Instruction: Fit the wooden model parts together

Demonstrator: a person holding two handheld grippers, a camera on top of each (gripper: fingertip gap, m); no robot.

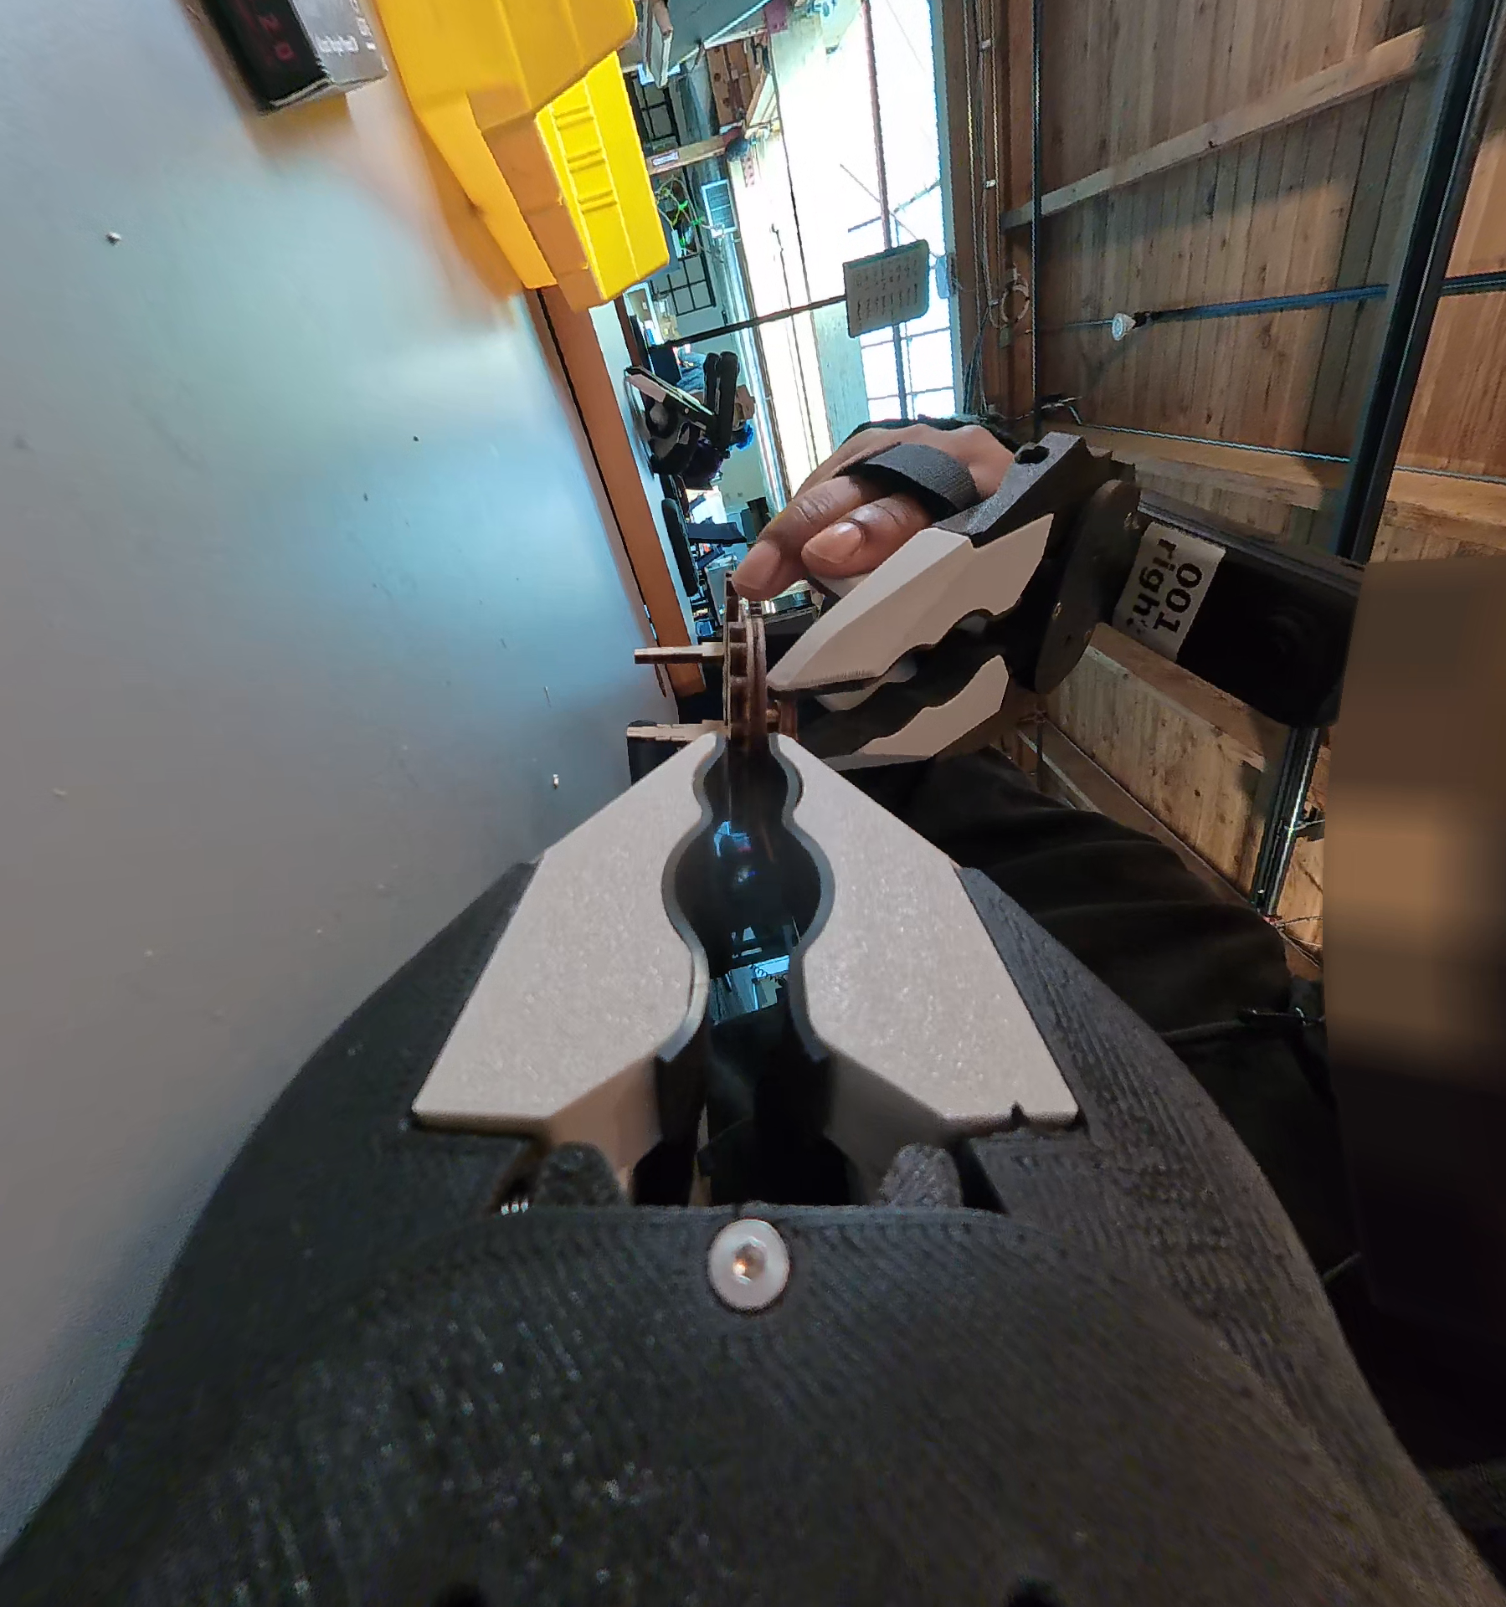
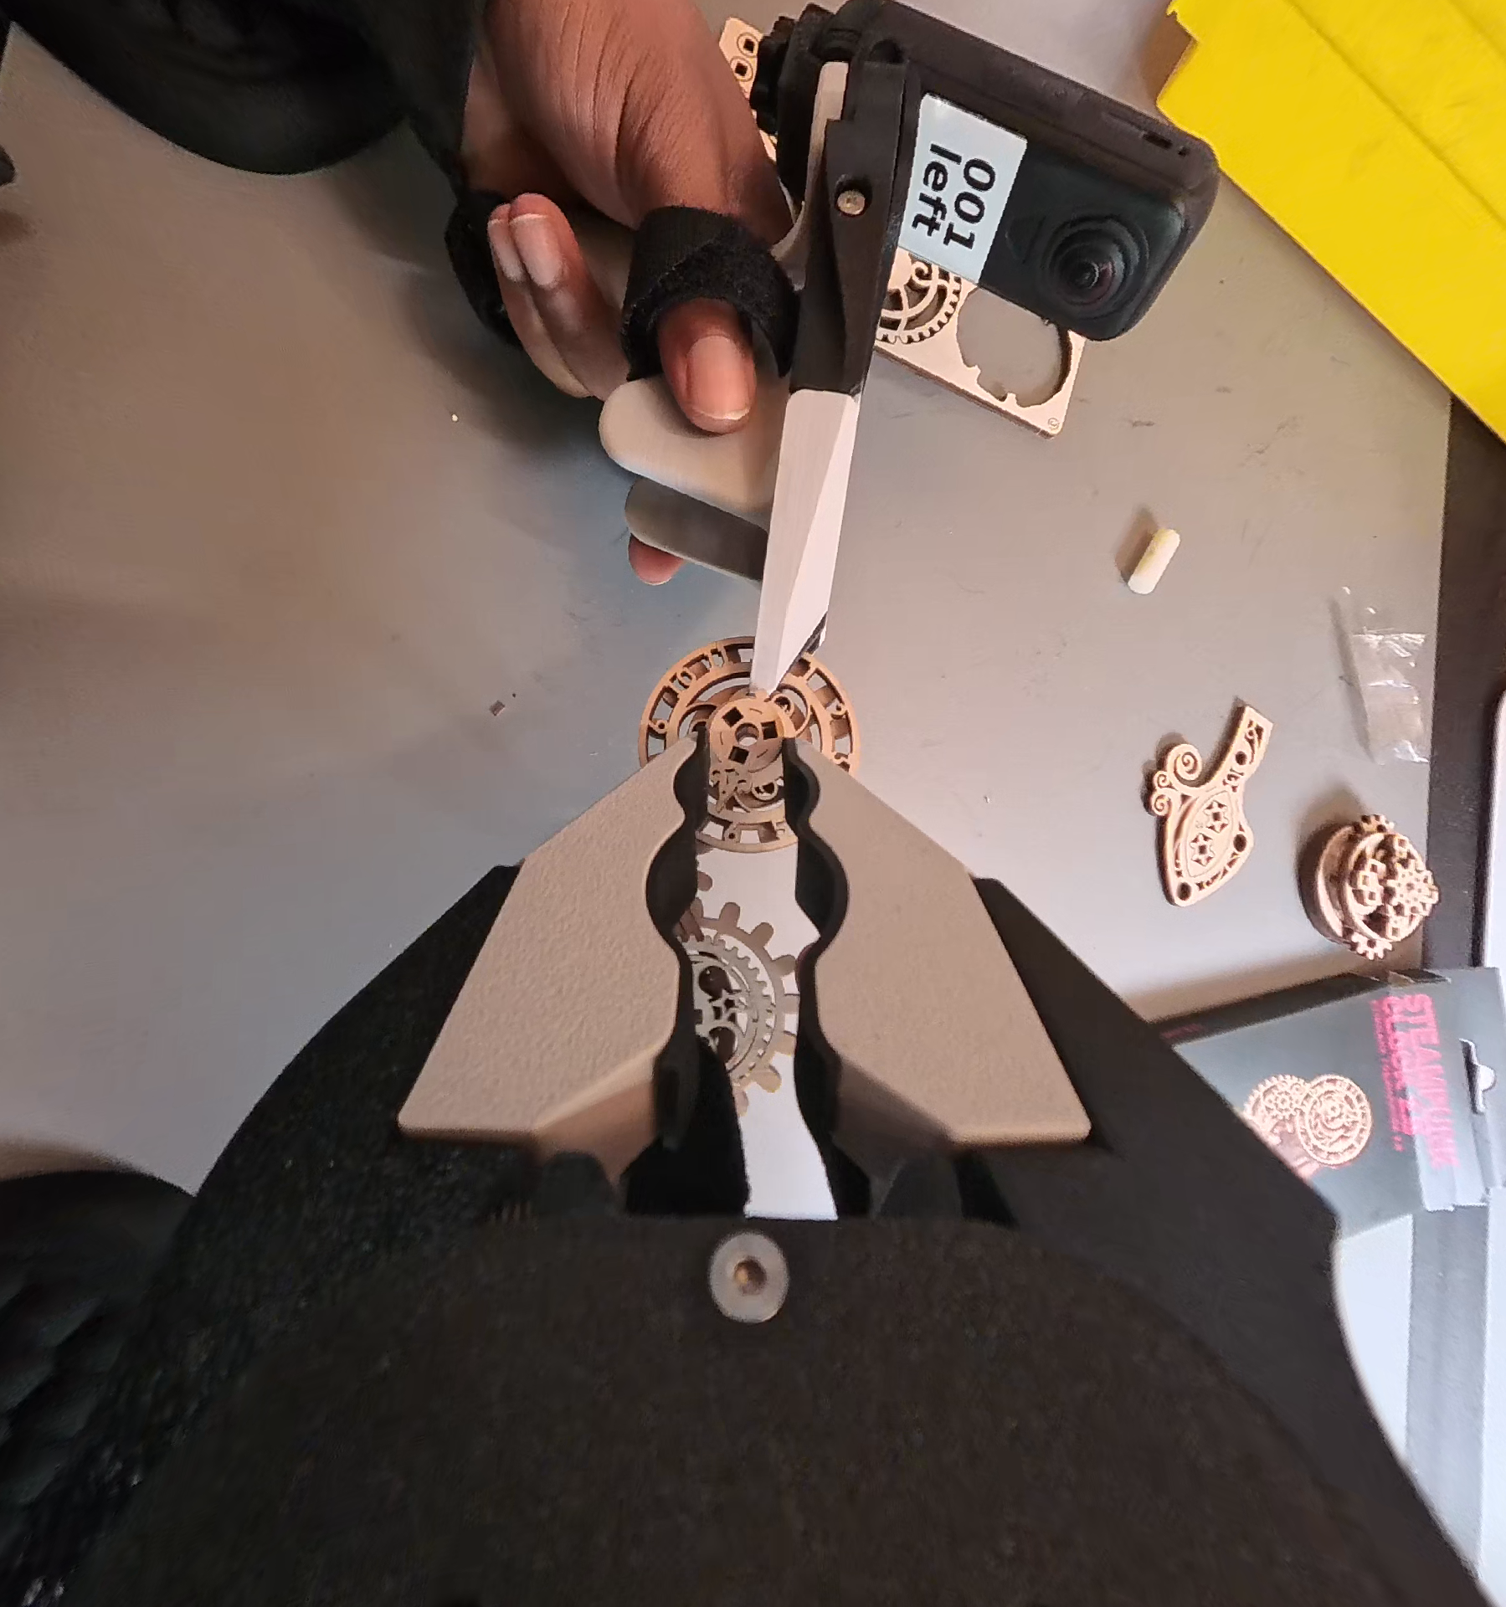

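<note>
My right tongs [image 2: 742, 750] pinch a small wooden hub disc [image 2: 747, 729] directly above the round gear dial [image 2: 827, 722], which my left tongs [image 1: 746, 739] clamp edge-on over the grey bench [image 2: 210, 609]; hub and dial axes look aligned for pressing together.

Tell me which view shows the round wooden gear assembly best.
The right wrist view: it looks down on the gear assembly, showing its openwork dial face, with the right claw closed on its hub. The left wrist view shows it only edge-on, pinched in the left claw.
</note>
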